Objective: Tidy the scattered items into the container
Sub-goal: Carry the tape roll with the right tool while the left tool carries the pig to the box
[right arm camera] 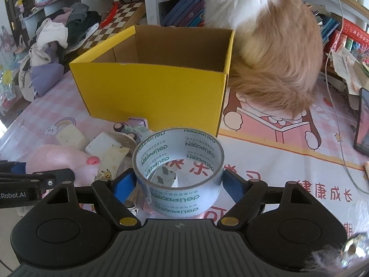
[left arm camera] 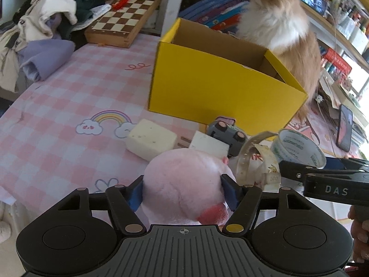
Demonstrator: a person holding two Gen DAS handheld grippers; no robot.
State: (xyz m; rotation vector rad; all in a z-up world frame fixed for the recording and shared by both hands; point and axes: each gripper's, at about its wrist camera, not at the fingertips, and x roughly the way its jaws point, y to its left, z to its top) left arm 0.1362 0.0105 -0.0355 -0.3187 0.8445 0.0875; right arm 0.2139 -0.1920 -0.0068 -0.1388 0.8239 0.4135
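**Both grippers loaded in front of the yellow box**

Pink checked cloth (left arm camera: 69,87) with rainbow and cloud prints covers the table, and shelves of books line the back of the room. On the cloth stands an open yellow box (left arm camera: 207,87), brown cardboard inside, with a long-haired ginger and white cat (left arm camera: 283,23) sitting just behind its far right corner.

From the left wrist, the left gripper (left arm camera: 183,190) has its blue-padded fingers pressed into both sides of a pink plush toy (left arm camera: 182,184), which bulges between them near the camera. Beyond the toy lie a cream block (left arm camera: 151,139), a white adapter (left arm camera: 209,144), a grey toy car (left arm camera: 227,133) on its side with its wheels showing, and a curl of worn clear strip (left arm camera: 246,157), all bunched close in front of the box. This view alone shows the cat's face, turned away to the left, and the whole chessboard (left arm camera: 124,20) beside a heap of clothes (left arm camera: 41,30) at the table's far left.

From the right wrist, the right gripper (right arm camera: 180,182) clamps a roll of clear packing tape (right arm camera: 178,168), printed in green lettering, upright between its blue pads, short of the box's near wall. Only here can one see down into the box, where just bare cardboard walls show; its floor stays out of sight. This view also shows a cartoon mat with red Chinese characters (right arm camera: 265,161) to the right and a phone (right arm camera: 363,124) lying at the far right edge. The cat appears only as back and tail.
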